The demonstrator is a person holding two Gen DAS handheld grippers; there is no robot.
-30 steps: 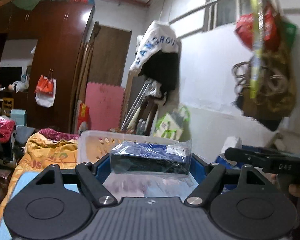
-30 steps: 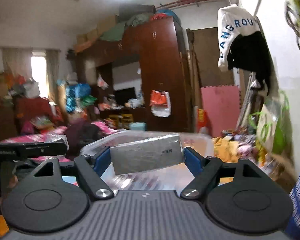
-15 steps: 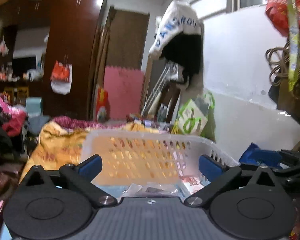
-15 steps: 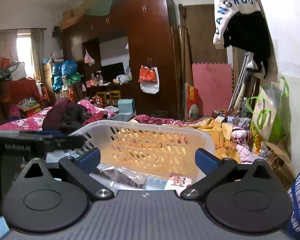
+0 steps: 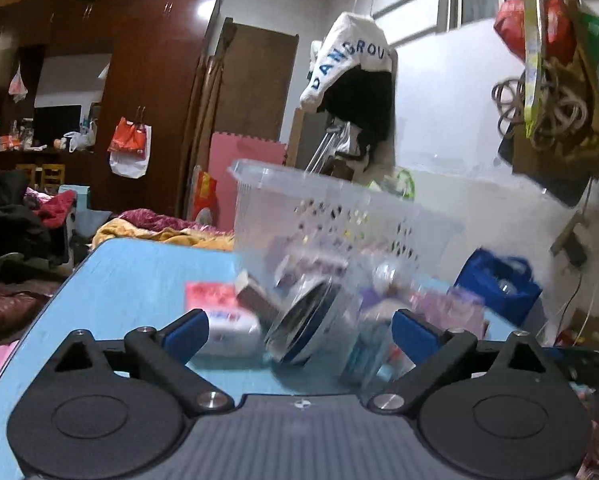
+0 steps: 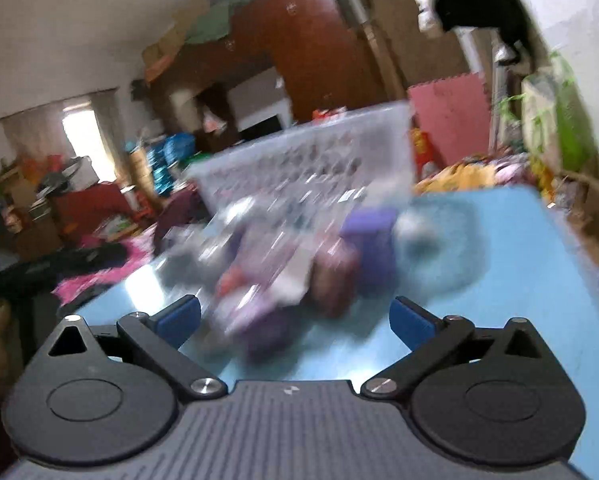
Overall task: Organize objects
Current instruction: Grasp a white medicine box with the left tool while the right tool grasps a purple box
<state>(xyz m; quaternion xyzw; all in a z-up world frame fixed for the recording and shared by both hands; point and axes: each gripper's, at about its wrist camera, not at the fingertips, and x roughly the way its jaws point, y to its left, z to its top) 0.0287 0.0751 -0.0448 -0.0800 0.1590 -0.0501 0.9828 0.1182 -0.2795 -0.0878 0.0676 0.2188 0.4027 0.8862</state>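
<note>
Blue table (image 5: 131,276) — cluttered bedroom. White basket (image 5: 331,216) behind a loose pile of small items (image 5: 299,320). Left gripper (image 5: 299,332), right gripper (image 6: 295,320) — both wide, empty. Risk: a blurred, hasty approach could scatter the pile.

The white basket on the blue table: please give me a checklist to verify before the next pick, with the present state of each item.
1. Left gripper open and holding nothing: ok.
2. Right gripper open and holding nothing: ok.
3. White basket standing on the blue table within view of both cameras: ok.
4. Loose items to sort, such as the round tin and the purple box, lying in front of the basket: ok.
5. Images sharp enough to choose a grasp point: not ok, both views are motion-blurred.
6. Free room inside the basket: cannot tell; its interior is not visible.
</note>
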